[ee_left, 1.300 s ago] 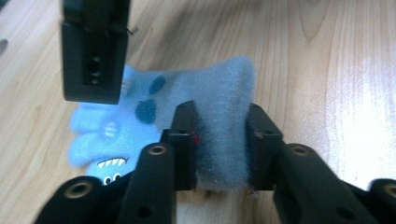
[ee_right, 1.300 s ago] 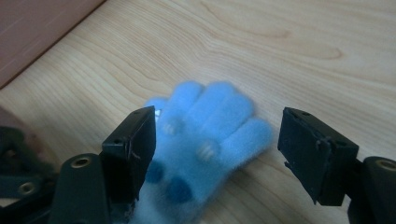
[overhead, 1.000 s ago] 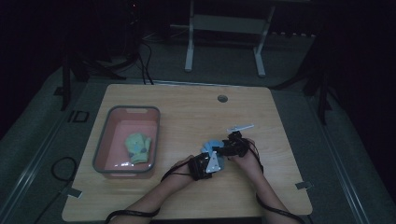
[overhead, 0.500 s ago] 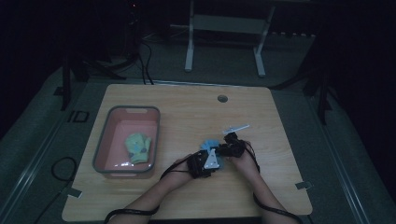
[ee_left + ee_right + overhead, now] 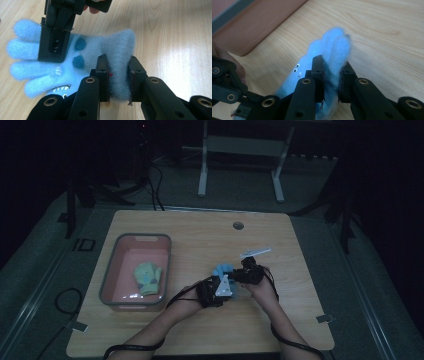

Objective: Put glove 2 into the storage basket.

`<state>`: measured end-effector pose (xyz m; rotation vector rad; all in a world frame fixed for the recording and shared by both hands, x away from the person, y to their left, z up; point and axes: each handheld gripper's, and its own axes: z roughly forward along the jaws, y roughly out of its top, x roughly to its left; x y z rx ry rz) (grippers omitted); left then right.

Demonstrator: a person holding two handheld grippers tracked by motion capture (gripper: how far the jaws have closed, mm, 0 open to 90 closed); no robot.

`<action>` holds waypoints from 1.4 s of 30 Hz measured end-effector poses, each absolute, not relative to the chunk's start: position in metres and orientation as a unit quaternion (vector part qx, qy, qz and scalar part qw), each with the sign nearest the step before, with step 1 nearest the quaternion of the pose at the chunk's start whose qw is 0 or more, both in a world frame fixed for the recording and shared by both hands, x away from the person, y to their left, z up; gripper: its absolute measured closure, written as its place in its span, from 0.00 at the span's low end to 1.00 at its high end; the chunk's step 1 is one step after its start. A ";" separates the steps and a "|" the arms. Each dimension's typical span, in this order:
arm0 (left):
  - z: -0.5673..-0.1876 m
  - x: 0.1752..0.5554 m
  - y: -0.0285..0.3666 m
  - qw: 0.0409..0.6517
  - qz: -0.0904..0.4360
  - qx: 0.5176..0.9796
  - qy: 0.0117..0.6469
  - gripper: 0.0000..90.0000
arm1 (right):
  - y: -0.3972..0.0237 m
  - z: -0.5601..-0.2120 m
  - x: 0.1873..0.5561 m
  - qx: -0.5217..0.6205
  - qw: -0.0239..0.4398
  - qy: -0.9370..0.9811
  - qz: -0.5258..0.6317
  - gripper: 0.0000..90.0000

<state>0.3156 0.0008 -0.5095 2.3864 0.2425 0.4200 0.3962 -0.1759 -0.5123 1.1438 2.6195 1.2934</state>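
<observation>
A fuzzy light-blue glove (image 5: 222,270) with a shark face is held just above the wooden table (image 5: 200,235) by both grippers. My left gripper (image 5: 118,75) is shut on the glove's cuff (image 5: 120,50). My right gripper (image 5: 332,75) has just been closing, and its pads now pinch the glove's fingers (image 5: 332,47). In the left gripper view the right gripper (image 5: 53,42) comes down from the top onto the finger end. In the high view the left gripper (image 5: 224,281) and the right gripper (image 5: 235,275) meet nose to nose at the glove.
A pink bin (image 5: 107,280) with a grey rim stands at the table's left, and a green glove (image 5: 147,277) lies in it. Its wall (image 5: 262,27) is close behind the blue glove. A round cable hole (image 5: 238,225) sits near the table's far edge.
Both hands have lifted a little and the blue glove has come up off the table with them. The right gripper has taken hold of the glove's fingers.
</observation>
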 end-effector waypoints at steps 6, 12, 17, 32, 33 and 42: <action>-0.490 0.307 0.008 0.332 0.167 0.925 0.080 0.84 | -0.171 -0.499 0.392 0.352 -0.010 0.833 0.426 0.88; -0.472 0.305 0.023 0.329 0.171 0.925 0.080 0.84 | -0.162 -0.487 0.390 0.341 -0.009 0.833 0.435 0.88; -0.461 0.304 0.034 0.321 0.177 0.927 0.079 0.84 | -0.151 -0.477 0.391 0.328 -0.012 0.837 0.439 0.88; -0.447 0.302 0.069 0.313 0.189 0.926 0.097 0.84 | -0.115 -0.463 0.397 0.307 -0.020 0.840 0.447 0.88; -0.447 0.302 0.069 0.313 0.189 0.926 0.097 0.84 | -0.115 -0.463 0.397 0.307 -0.020 0.840 0.447 0.88; -0.443 0.302 0.102 0.308 0.197 0.923 0.121 0.84 | -0.073 -0.451 0.404 0.283 -0.021 0.847 0.449 0.88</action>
